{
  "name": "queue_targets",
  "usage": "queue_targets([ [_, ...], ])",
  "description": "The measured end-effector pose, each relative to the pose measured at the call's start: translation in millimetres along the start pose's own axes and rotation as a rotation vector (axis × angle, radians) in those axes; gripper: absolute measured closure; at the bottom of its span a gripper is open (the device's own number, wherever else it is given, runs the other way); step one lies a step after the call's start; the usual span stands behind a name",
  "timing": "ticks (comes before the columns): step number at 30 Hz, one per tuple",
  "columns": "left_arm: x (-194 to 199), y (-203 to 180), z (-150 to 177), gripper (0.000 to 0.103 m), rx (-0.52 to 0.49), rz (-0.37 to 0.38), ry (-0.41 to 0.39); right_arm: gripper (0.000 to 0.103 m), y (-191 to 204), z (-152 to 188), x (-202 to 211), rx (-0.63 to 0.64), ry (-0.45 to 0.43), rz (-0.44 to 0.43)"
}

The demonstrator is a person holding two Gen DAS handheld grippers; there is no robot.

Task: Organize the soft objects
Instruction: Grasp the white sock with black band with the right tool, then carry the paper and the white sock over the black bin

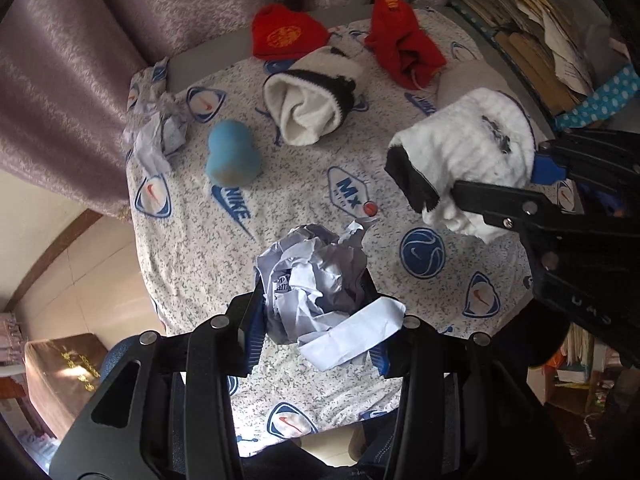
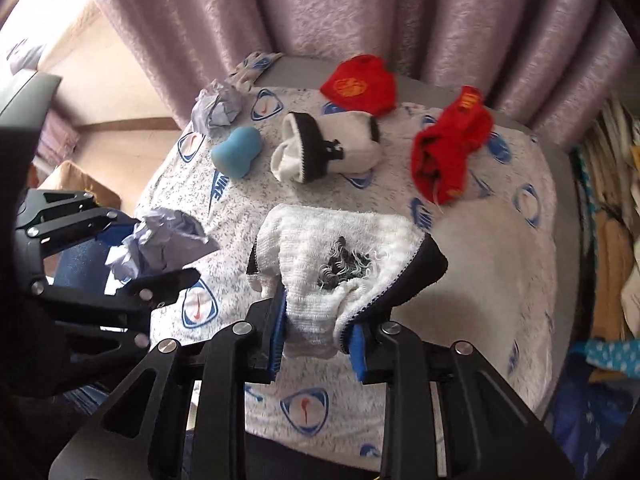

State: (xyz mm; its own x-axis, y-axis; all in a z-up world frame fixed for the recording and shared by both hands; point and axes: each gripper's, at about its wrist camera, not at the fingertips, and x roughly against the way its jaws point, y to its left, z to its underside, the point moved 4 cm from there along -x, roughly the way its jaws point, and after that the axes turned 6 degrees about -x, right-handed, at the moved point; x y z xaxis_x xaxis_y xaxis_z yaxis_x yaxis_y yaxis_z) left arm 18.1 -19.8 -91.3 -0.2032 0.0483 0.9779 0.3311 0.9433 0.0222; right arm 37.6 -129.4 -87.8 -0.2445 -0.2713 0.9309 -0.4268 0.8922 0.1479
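Left tool (image 1: 316, 320) clenched on crumpled paper (image 1: 316, 280); right tool (image 2: 318, 340) on white sock (image 2: 340, 252)

A: The surface (image 1: 304, 184) wears a white cloth speckled grey, with blue badge logos.

B: And at twelve o'clock?

A: Two red socks (image 1: 286, 34) with yellow emblems. The rolled sock (image 1: 308, 104) is white with a black band.

B: At ten?

A: A light-blue sponge (image 1: 232, 152). The crumpled paper (image 1: 316, 280) is white-lilac; the held sock (image 2: 340, 256) is white, edged black. The curtain (image 1: 80, 60) is mauve.
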Motion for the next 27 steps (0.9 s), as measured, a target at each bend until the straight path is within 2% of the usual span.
queue_targets([
  [8, 11.7, -39.0, -9.8, 0.062, -0.109, 0.015, -0.026, 0.079, -25.6, 28.8, 29.8, -0.135, -0.054, 0.068],
  [18, 12.8, -94.8, -28.0, 0.062, -0.301, 0.026, -0.065, 0.078, -53.9, 75.5, 57.1, -0.34, -0.114, 0.12],
  [27, 17.5, -158.6, -30.4, 0.061, -0.493, 0.064, -0.099, 0.078, -80.6, 123.5, 76.0, -0.53, -0.176, 0.173],
])
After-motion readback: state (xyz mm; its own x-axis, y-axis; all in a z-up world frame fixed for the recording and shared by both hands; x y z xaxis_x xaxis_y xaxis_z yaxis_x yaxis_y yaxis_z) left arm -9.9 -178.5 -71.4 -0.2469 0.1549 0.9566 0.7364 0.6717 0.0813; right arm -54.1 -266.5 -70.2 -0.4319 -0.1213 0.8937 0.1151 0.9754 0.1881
